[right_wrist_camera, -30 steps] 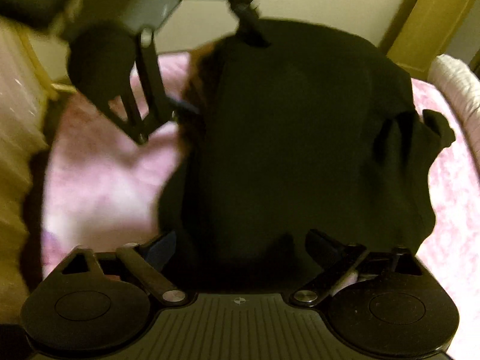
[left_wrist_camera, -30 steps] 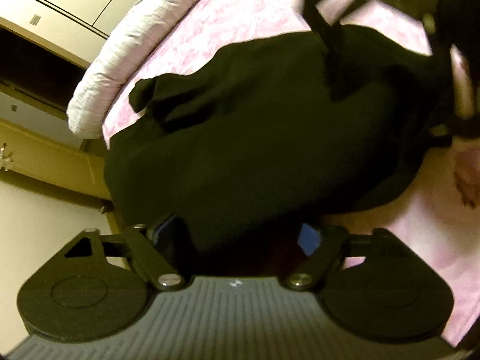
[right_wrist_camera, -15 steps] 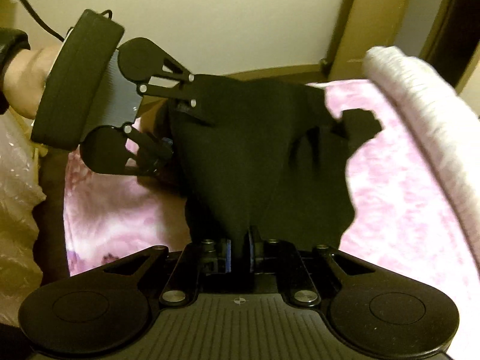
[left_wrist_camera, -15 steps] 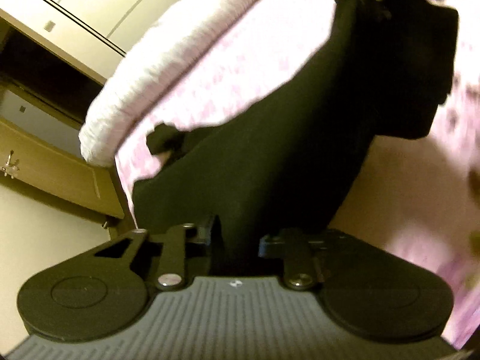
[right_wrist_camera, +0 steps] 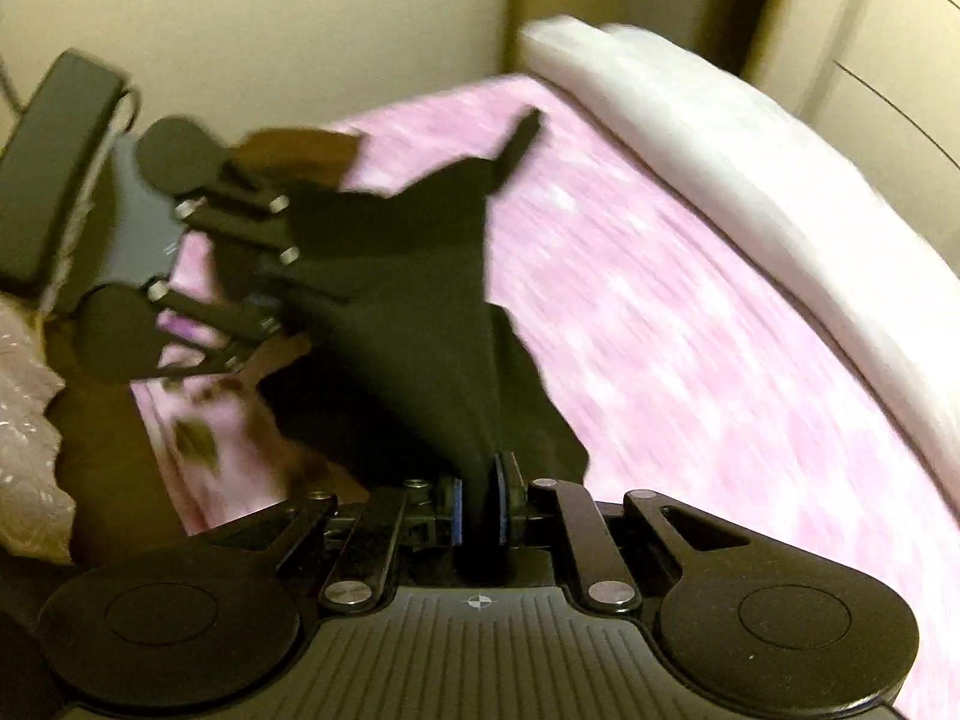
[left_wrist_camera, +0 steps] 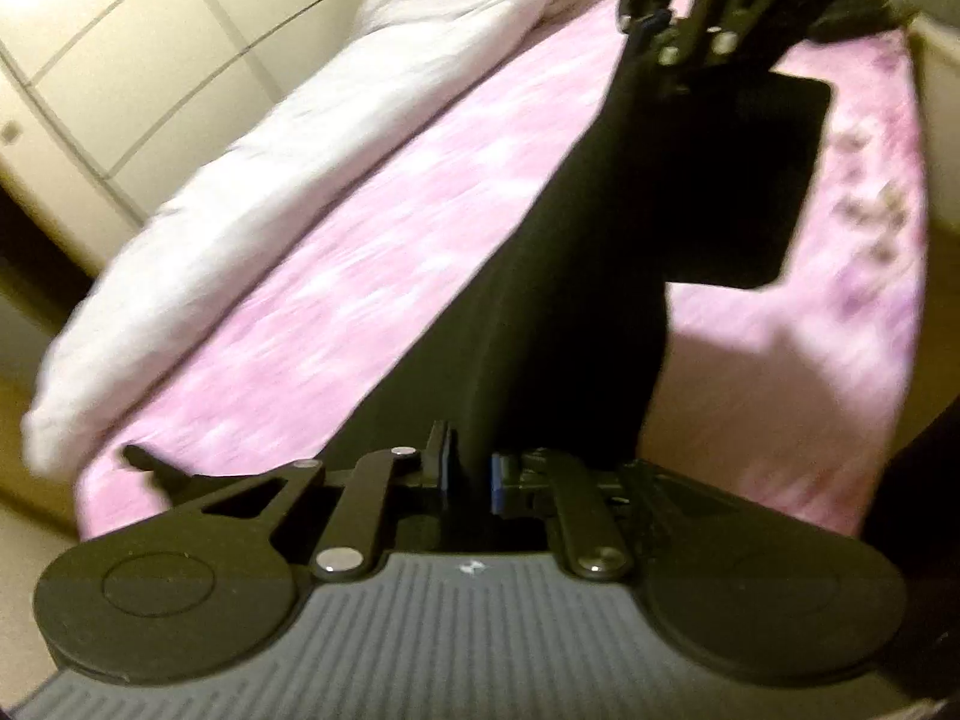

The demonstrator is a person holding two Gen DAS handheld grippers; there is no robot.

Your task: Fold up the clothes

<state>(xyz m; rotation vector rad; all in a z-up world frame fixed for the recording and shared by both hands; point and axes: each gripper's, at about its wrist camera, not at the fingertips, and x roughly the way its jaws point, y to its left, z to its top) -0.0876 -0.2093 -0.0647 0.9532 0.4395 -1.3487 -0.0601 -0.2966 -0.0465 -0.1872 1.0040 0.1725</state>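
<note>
1. My left wrist camera looks steeply down along my left gripper [left_wrist_camera: 468,471] across the pink bed [left_wrist_camera: 336,276].
2. My right wrist camera looks down likewise, close.
3. Both share the bed and black garment [right_wrist_camera: 420,324].

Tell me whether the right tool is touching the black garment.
Touching. The right wrist view shows the right tool shut on a bunched edge of the black garment, the cloth pinched between its blue pads and running taut away from them.

Each hand-held gripper [left_wrist_camera: 468,474]: black linkages, silver screws, ribbed grey body.
</note>
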